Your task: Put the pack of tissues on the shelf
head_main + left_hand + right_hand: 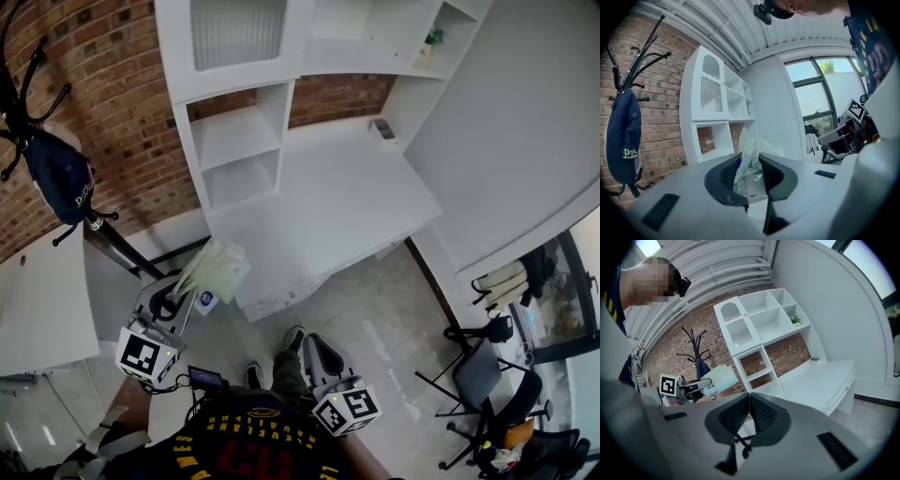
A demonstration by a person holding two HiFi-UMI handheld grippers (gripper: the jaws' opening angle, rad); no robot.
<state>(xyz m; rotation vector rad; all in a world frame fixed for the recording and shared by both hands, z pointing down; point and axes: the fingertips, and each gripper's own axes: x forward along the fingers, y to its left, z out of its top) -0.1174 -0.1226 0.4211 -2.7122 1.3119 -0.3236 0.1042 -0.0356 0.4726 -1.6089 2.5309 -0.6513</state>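
Head view: tissue pack (217,267); white-lettered navy cap (58,173)

White "Dept." is legible on the hanging dark blue fabric cap (623,140); the smaller line beneath is unreadable. Yellow print on the black shirt (253,448) is illegible.

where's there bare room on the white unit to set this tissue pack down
The upper cubby and lower cubby at the unit's left look bare, as does most of the desktop below the brick back. Its back right corner holds a small dark object, and the top right shelf holds a small green plant.
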